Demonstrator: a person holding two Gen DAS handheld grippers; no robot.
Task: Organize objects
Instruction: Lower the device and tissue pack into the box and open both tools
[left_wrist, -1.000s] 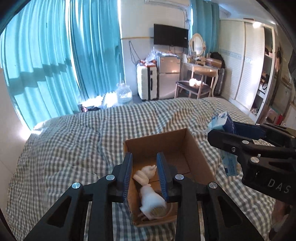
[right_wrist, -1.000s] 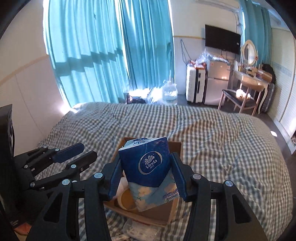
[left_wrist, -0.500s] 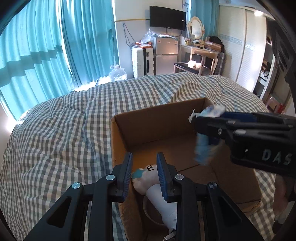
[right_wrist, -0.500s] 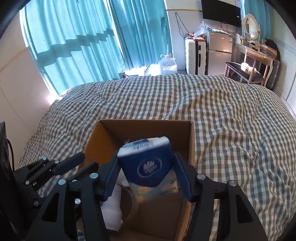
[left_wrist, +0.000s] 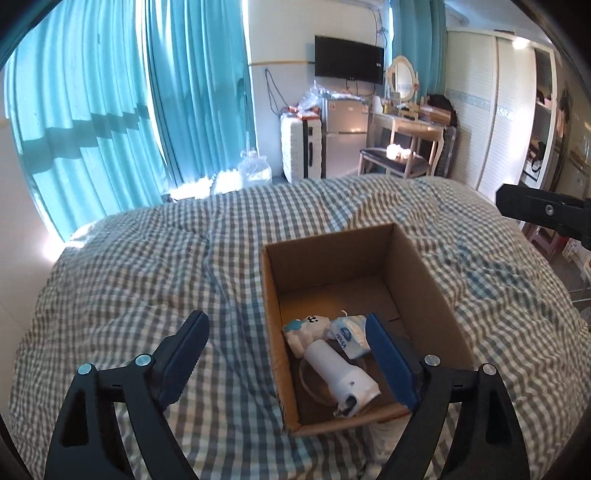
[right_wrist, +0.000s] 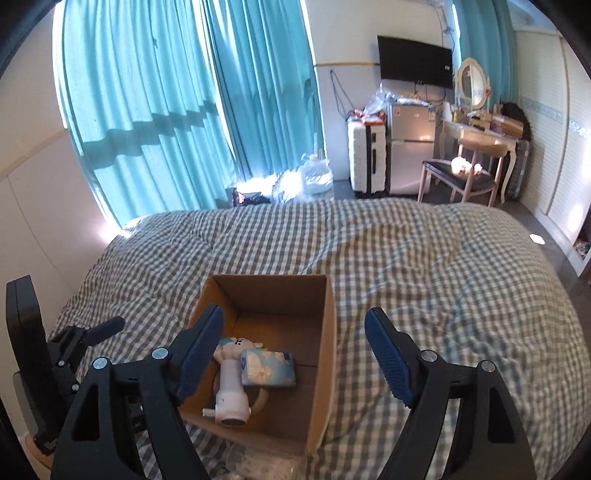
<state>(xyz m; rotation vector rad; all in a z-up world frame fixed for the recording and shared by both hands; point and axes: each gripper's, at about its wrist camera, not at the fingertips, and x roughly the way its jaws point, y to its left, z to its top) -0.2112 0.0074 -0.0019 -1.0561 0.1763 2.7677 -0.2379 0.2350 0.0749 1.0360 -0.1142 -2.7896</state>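
Note:
An open cardboard box (left_wrist: 428, 269) (right_wrist: 327, 332) sits on the checked bed. Inside lie a blue Vinda tissue pack (left_wrist: 349, 334) (right_wrist: 267, 367), a white handheld fan with a cartoon head (left_wrist: 332, 365) (right_wrist: 232, 387) and a ring-shaped object partly under the fan. My left gripper (left_wrist: 288, 354) is open and empty, raised above the box's near left corner. My right gripper (right_wrist: 295, 350) is open and empty, raised above the box's near right wall. The right gripper's tip shows at the far right of the left wrist view (left_wrist: 543, 212).
The checked duvet (right_wrist: 443, 266) covers the bed around the box. Clear plastic packaging (right_wrist: 258, 461) lies at the box's near edge. Teal curtains, a white suitcase (right_wrist: 365, 158), a small fridge and a dressing table with a chair stand beyond the bed.
My right gripper opened and released the tissue pack, which now lies in the box beside the fan. Both grippers rose and pulled back from the box, and the left gripper opened wide.

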